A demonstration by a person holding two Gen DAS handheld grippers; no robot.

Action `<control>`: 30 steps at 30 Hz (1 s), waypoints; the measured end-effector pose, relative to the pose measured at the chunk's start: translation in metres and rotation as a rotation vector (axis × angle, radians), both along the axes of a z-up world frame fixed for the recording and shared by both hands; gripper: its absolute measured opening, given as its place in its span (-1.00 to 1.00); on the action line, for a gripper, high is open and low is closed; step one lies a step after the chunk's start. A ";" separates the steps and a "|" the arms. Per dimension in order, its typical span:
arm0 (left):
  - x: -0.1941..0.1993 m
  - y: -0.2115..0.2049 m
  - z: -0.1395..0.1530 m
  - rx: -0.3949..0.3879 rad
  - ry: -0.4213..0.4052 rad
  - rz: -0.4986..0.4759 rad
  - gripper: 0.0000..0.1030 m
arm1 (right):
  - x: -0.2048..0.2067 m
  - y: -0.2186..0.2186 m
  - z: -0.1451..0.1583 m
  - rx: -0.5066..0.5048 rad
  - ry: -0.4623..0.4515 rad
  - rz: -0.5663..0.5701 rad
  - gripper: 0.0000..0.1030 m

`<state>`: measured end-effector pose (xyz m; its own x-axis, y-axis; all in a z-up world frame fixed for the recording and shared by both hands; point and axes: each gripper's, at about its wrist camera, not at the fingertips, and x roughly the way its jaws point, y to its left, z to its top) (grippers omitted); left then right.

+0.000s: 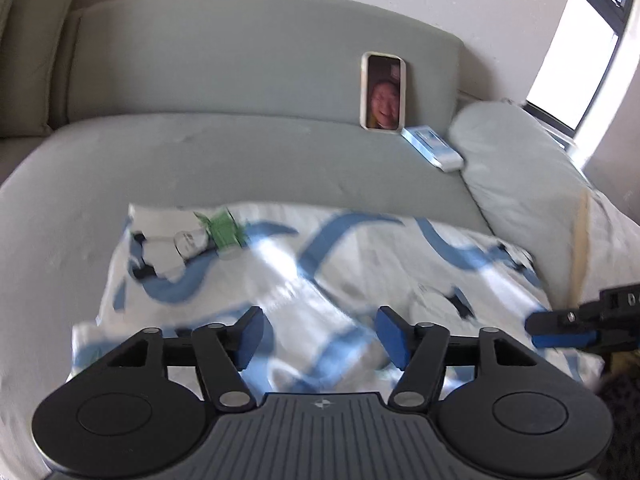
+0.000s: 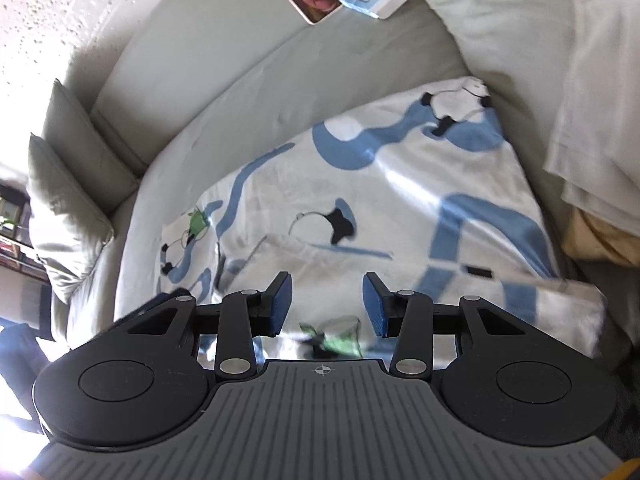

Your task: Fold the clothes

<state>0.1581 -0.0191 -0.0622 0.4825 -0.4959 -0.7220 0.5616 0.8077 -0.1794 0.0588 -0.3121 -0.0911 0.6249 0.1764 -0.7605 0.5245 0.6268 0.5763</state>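
Ahead of me: a phone propped against the grey sofa back, a small white-and-blue box beside it, a pale cushion at right.

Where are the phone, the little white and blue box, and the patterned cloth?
Phone (image 1: 383,92): left wrist view, middle of its screen.
White and blue box (image 1: 432,148): left wrist view, its top face.
Patterned cloth (image 2: 400,184): right wrist view, white middle area.

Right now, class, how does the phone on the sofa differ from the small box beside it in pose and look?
The phone stands upright, leaning on the sofa back; the small box lies flat on the seat. The phone shows a dark lit screen in a pale case; the box is white with a blue print. The phone is the thinner of the two. Both sit behind the patterned cloth, apart from it.
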 end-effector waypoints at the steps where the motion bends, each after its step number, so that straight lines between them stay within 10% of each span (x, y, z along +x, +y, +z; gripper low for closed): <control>1: 0.008 0.000 -0.001 -0.005 -0.004 0.009 0.19 | 0.006 -0.001 -0.001 0.006 -0.002 -0.002 -0.10; 16: 0.088 -0.015 -0.049 -0.008 0.308 -0.023 0.03 | 0.076 -0.025 -0.039 0.161 0.056 -0.019 -0.05; 23: 0.061 -0.011 -0.048 -0.028 0.370 -0.168 -0.08 | 0.080 -0.019 -0.061 0.260 0.088 0.012 -0.05; 30: -0.022 0.036 -0.030 0.077 0.377 -0.385 -0.08 | 0.039 0.029 -0.041 0.315 0.137 0.312 -0.05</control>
